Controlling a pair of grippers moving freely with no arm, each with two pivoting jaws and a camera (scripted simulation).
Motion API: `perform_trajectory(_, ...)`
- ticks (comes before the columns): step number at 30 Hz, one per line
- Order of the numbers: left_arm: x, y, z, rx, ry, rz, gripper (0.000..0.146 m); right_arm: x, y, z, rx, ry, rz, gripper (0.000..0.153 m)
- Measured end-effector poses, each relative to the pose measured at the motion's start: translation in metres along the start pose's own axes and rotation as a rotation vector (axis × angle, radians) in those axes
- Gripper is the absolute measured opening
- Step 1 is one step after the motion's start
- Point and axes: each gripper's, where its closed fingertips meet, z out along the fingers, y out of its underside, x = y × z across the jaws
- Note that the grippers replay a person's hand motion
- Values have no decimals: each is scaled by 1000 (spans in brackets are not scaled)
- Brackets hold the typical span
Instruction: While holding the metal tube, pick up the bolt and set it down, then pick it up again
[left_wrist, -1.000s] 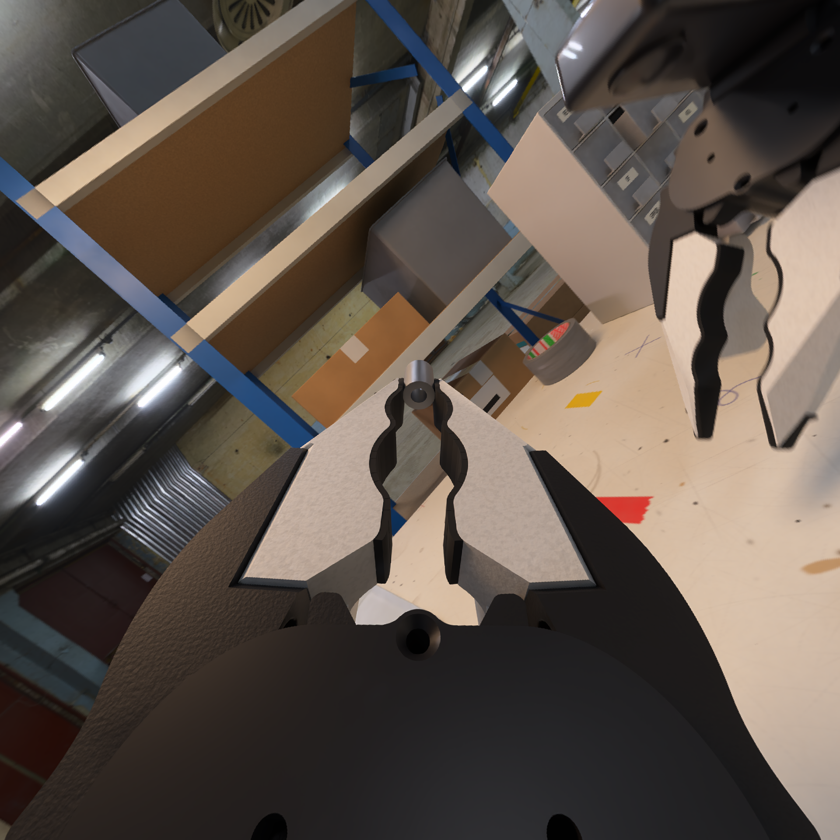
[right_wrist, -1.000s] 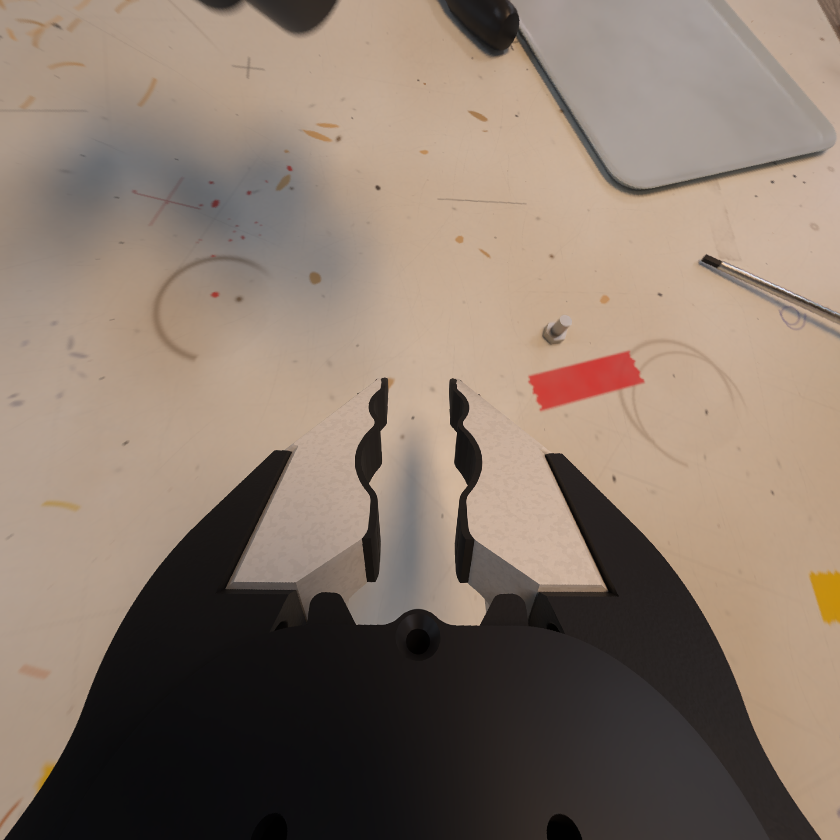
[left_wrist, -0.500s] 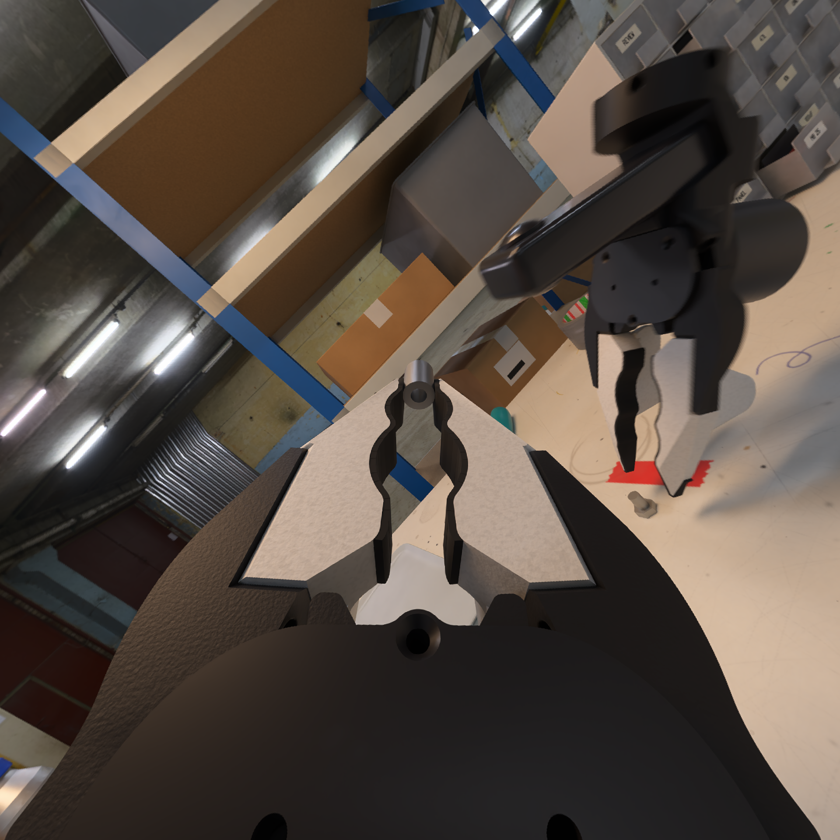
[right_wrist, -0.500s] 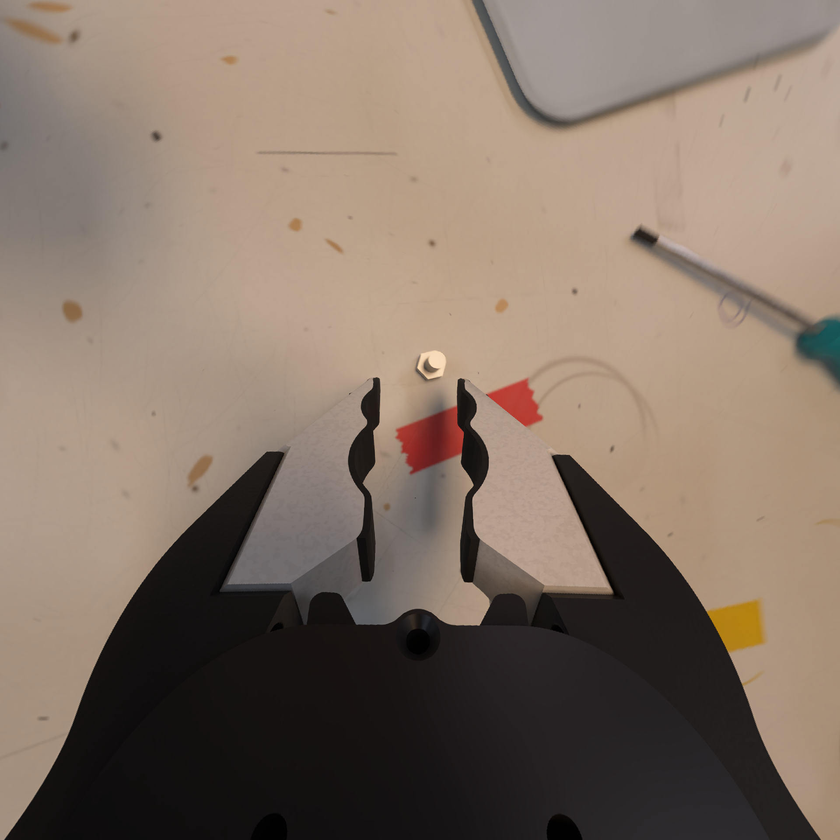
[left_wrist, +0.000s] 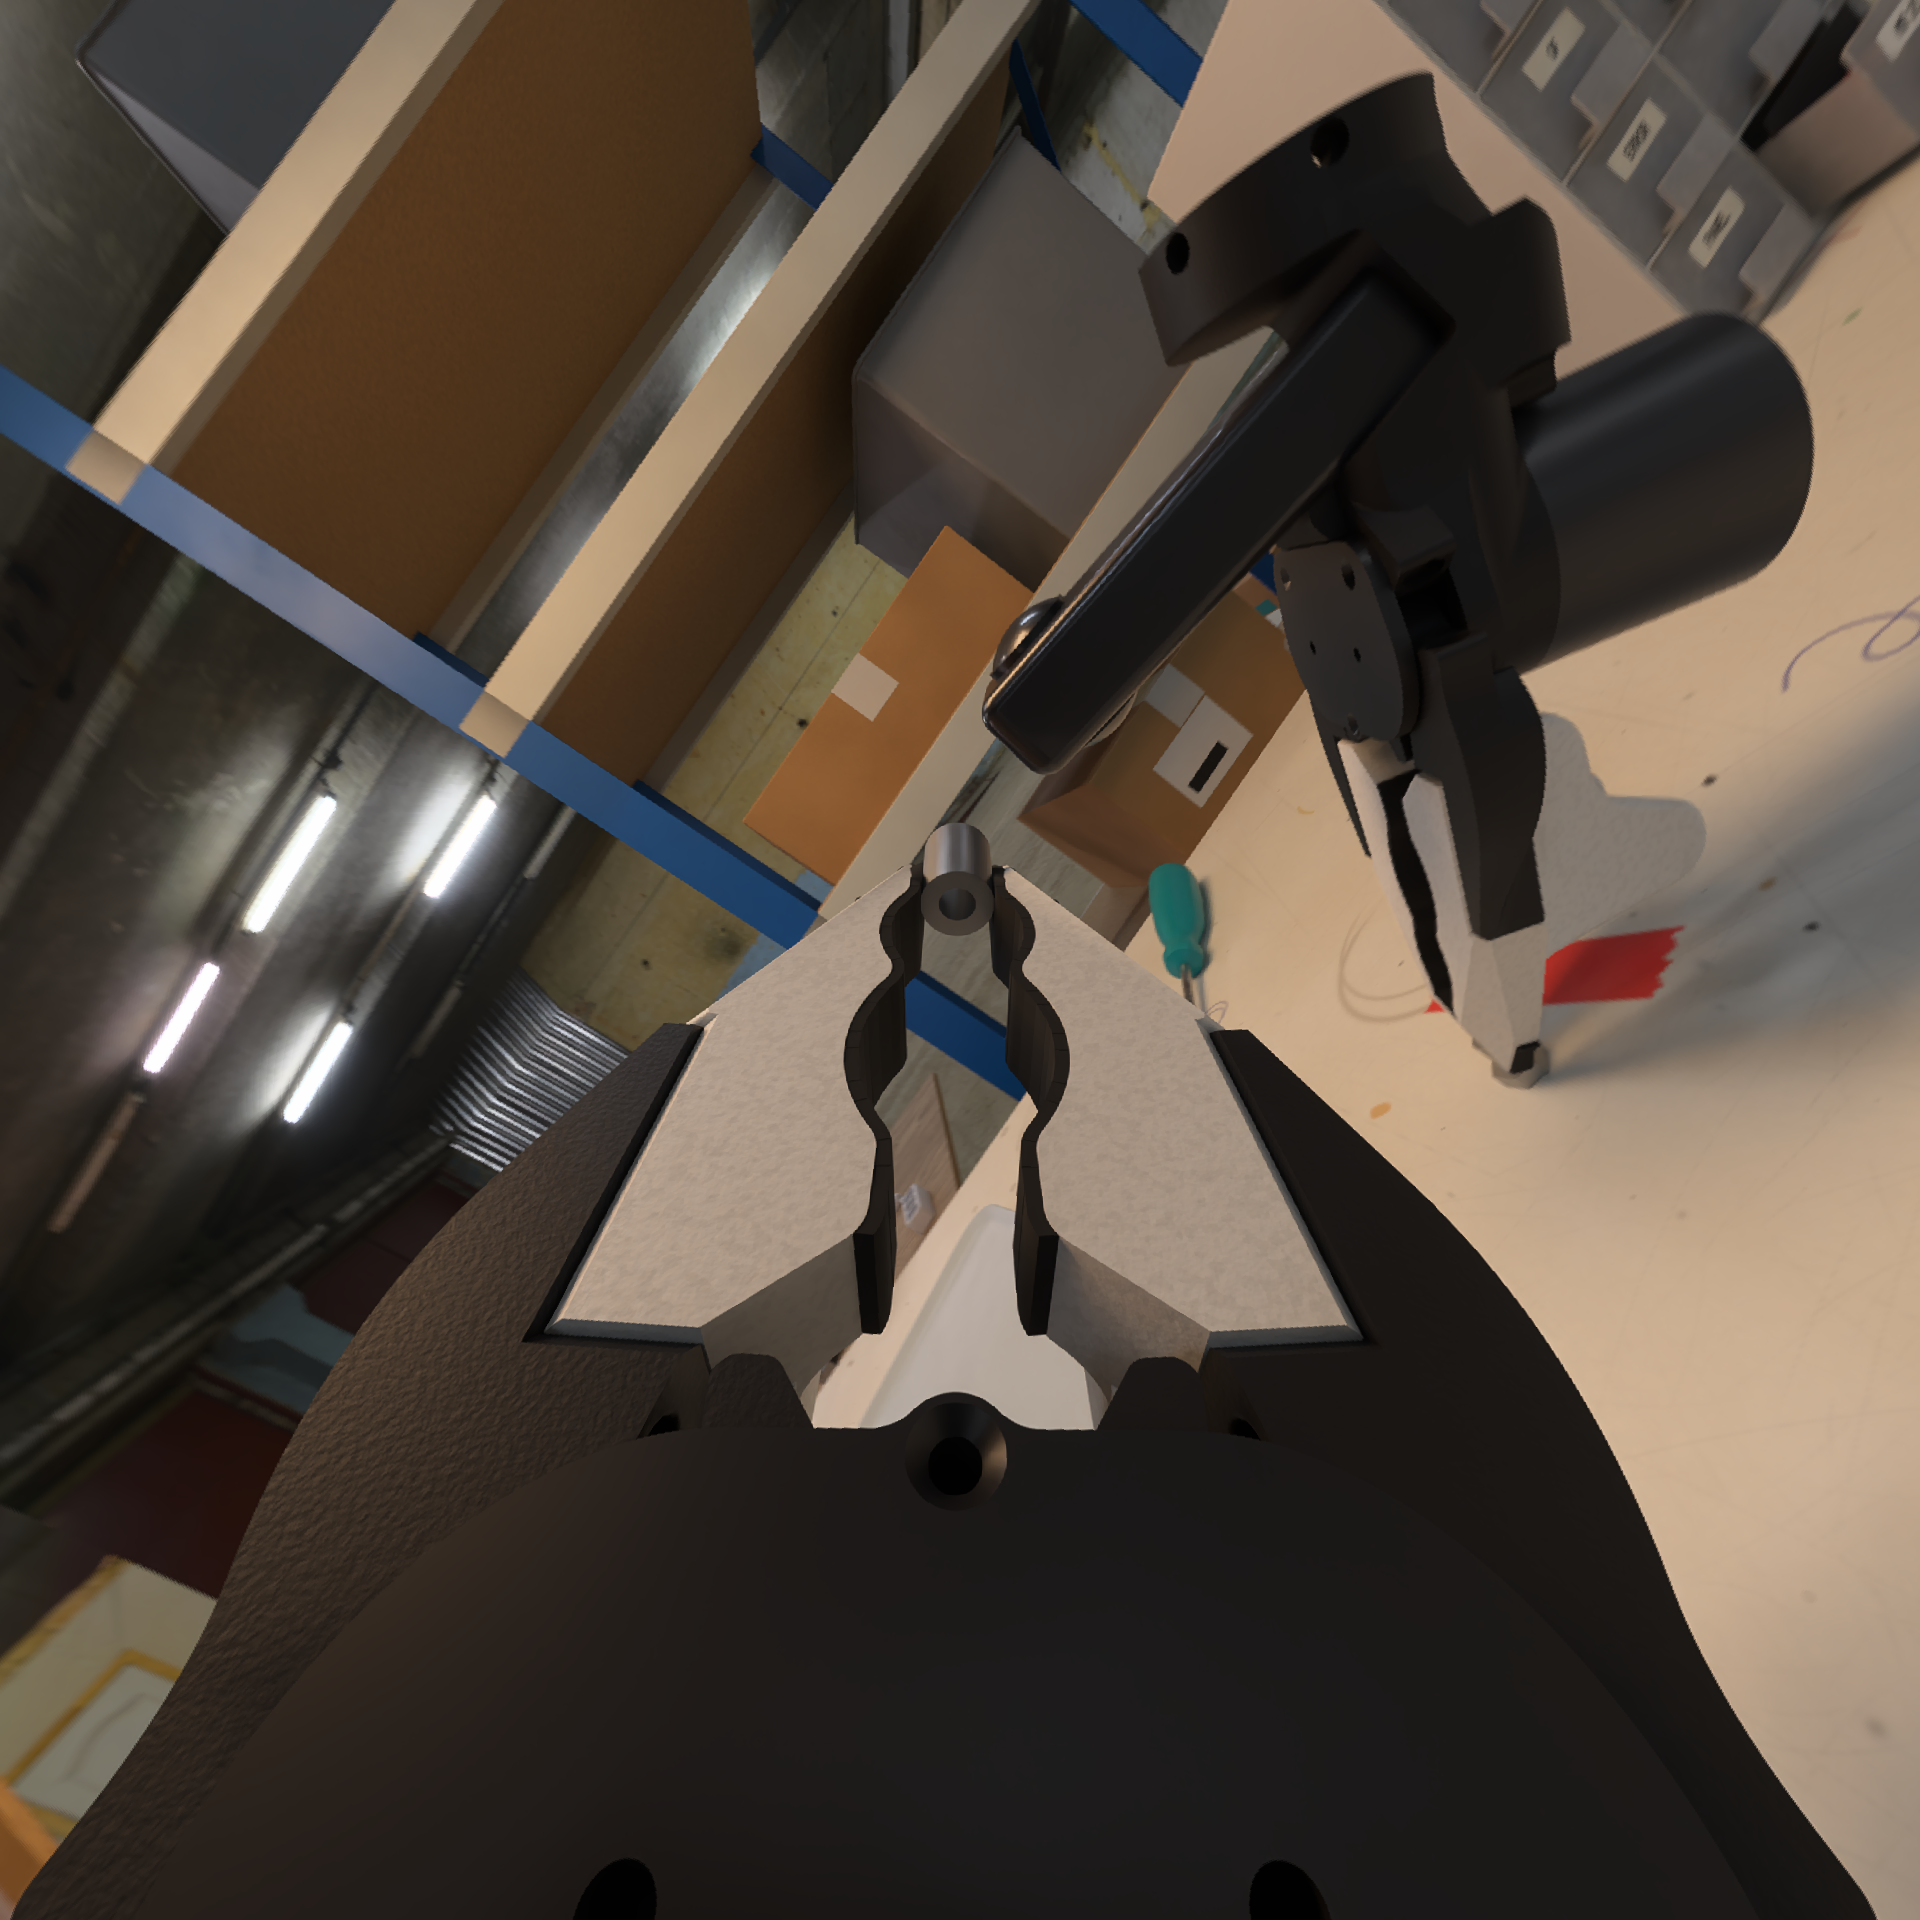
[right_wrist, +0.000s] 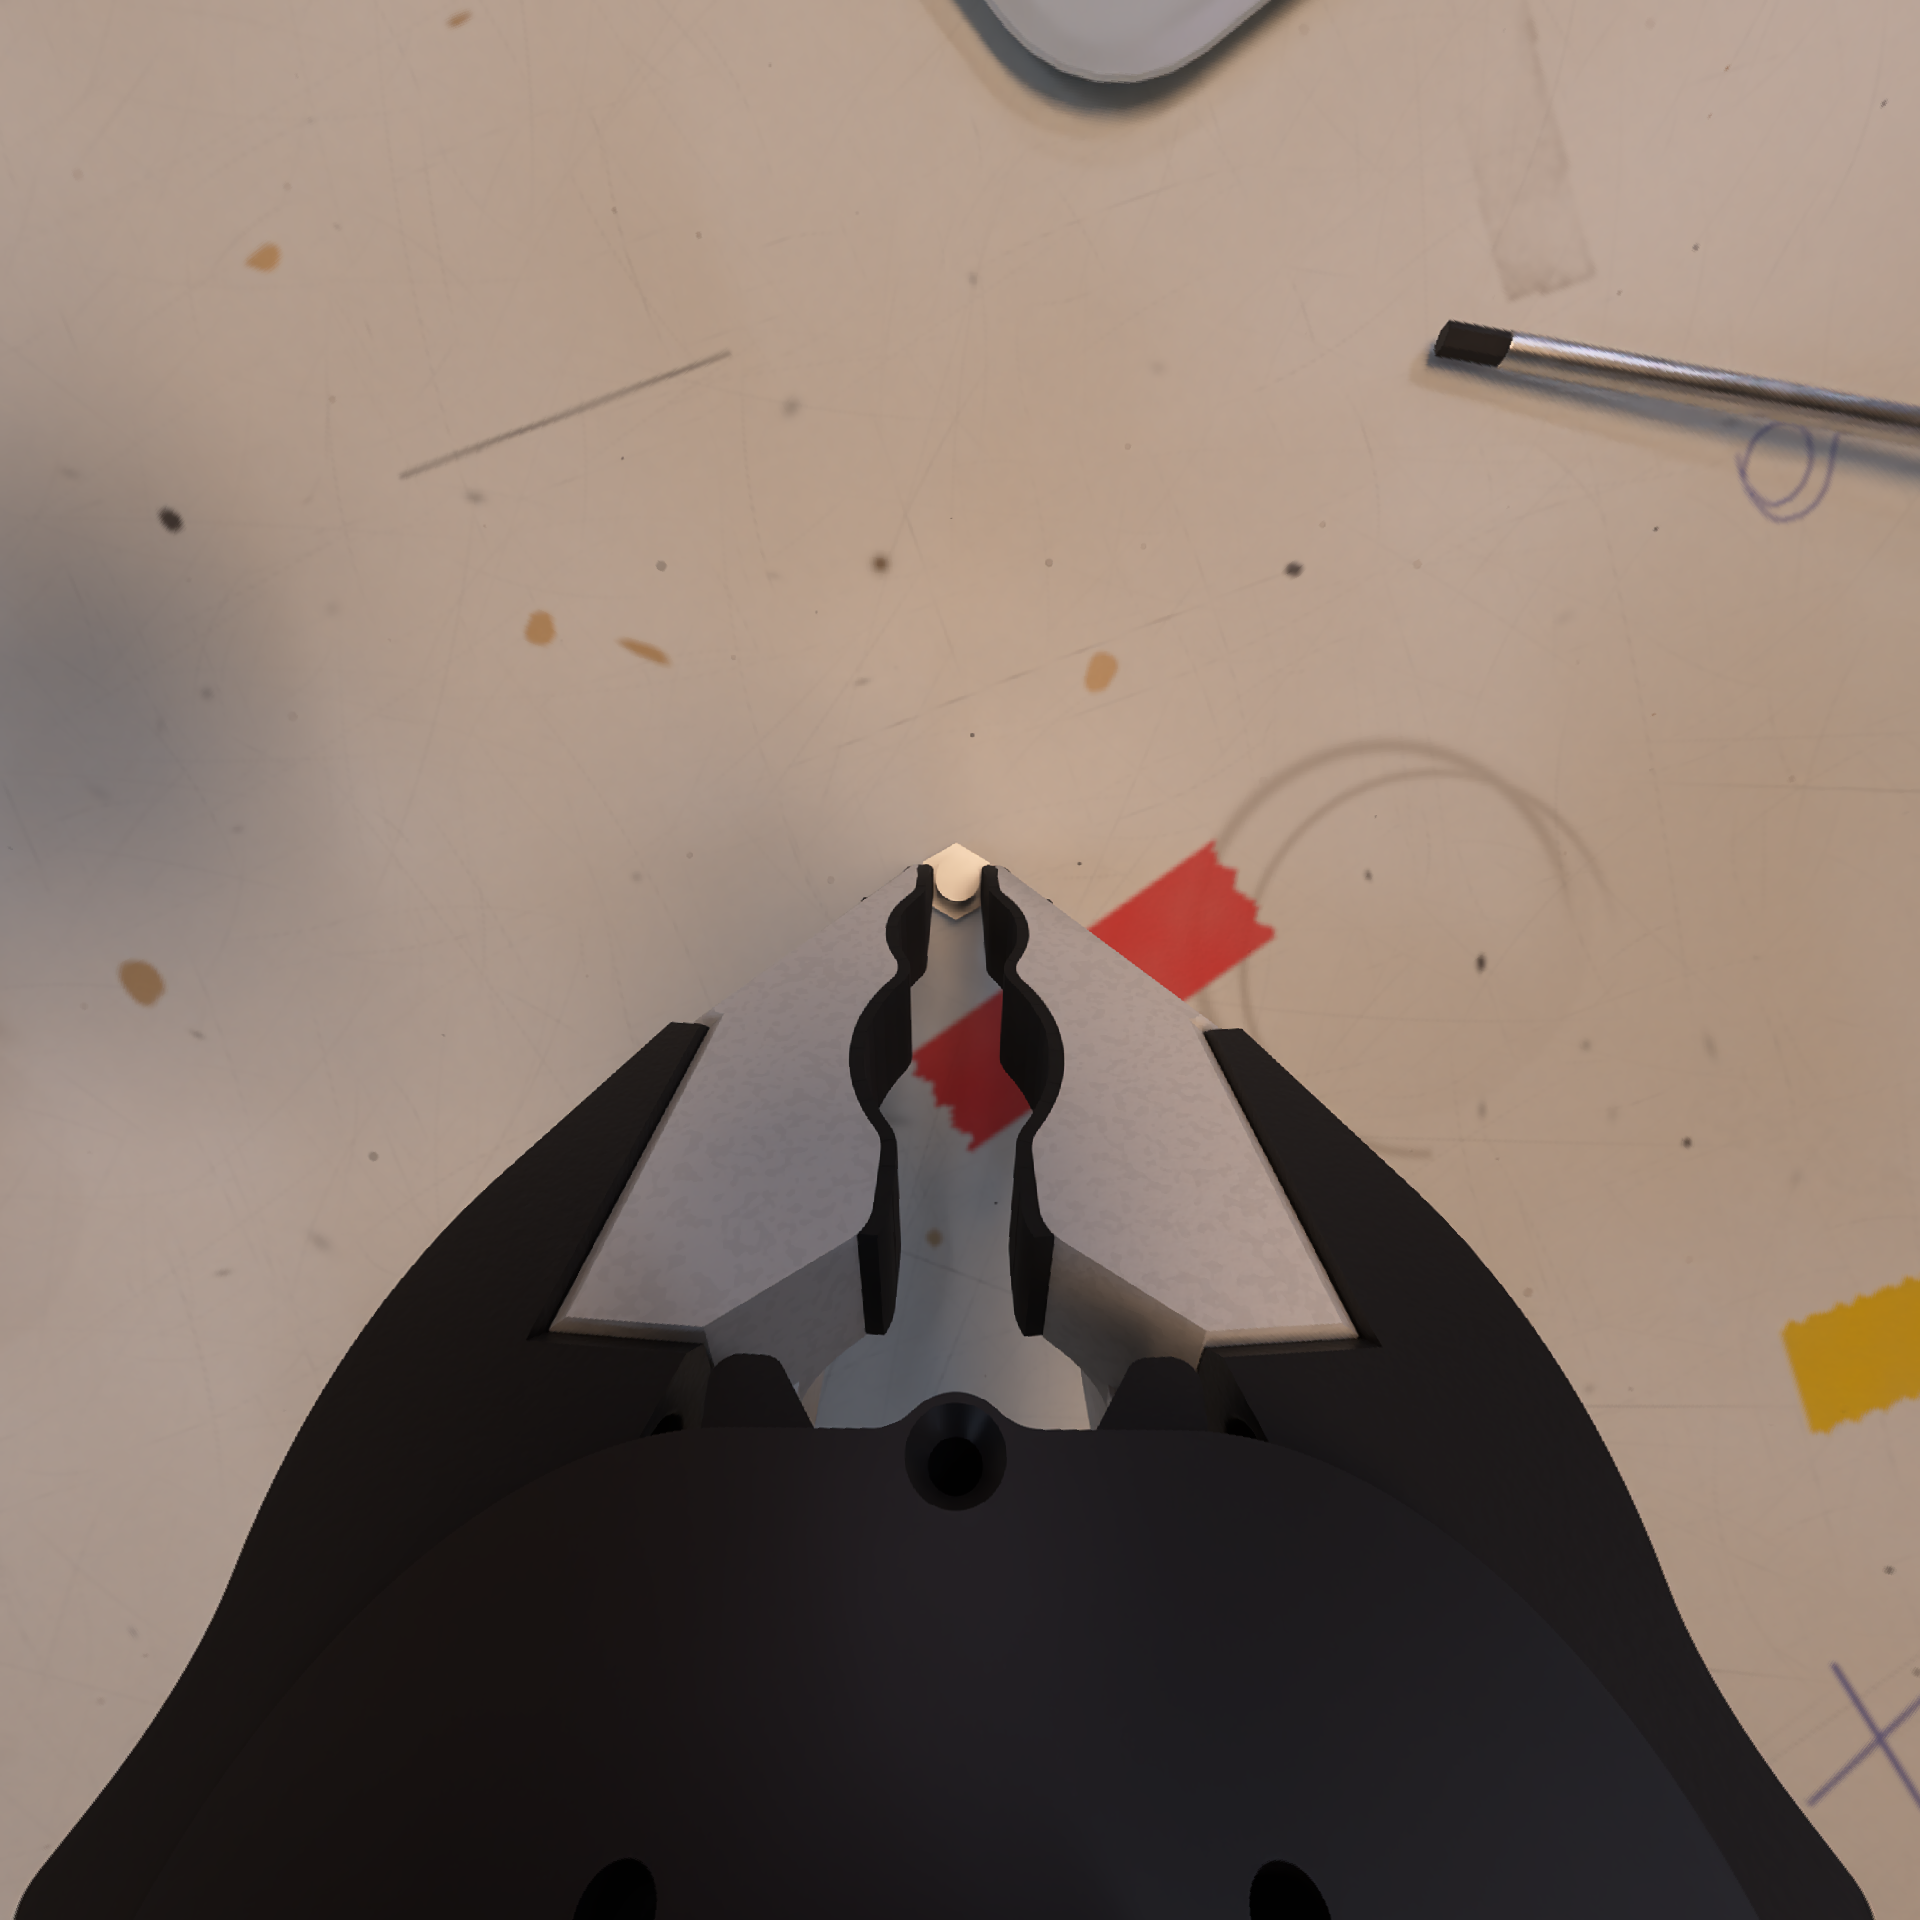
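Observation:
My left gripper (left_wrist: 954, 902) is shut on a short grey metal tube (left_wrist: 954, 885), pinched at the fingertips and held up in the air, its bore facing the camera. My right gripper (right_wrist: 954, 896) points straight down at the beige table and its fingertips are closed on a small pale hex-head bolt (right_wrist: 954, 879) that stands on the table. In the left wrist view the right gripper (left_wrist: 1519, 1058) shows at the right, its tips down on the table with the bolt (left_wrist: 1523, 1070) between them.
A strip of red tape (right_wrist: 1195, 925) lies just beside the bolt. A screwdriver shaft (right_wrist: 1683, 376) lies at the upper right, its teal handle (left_wrist: 1179, 914) in the left wrist view. A grey tray corner (right_wrist: 1112, 31) is at the top. Shelves (left_wrist: 436, 260) stand behind.
My right gripper has moved down onto the bolt and closed its fingers on it. My left gripper still holds the tube and has turned slightly.

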Motion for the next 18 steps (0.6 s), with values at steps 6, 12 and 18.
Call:
perform_trajectory(6,13,-4,1,-16,-5,203,11,3,1,-32,187,26,-119,8)
perform_trajectory(12,58,-21,7,54,107,238,11,-34,82,-89,120,-102,-129,8)
perform_trajectory(18,112,-48,14,161,205,199,11,-77,168,-104,-34,-145,-87,8)
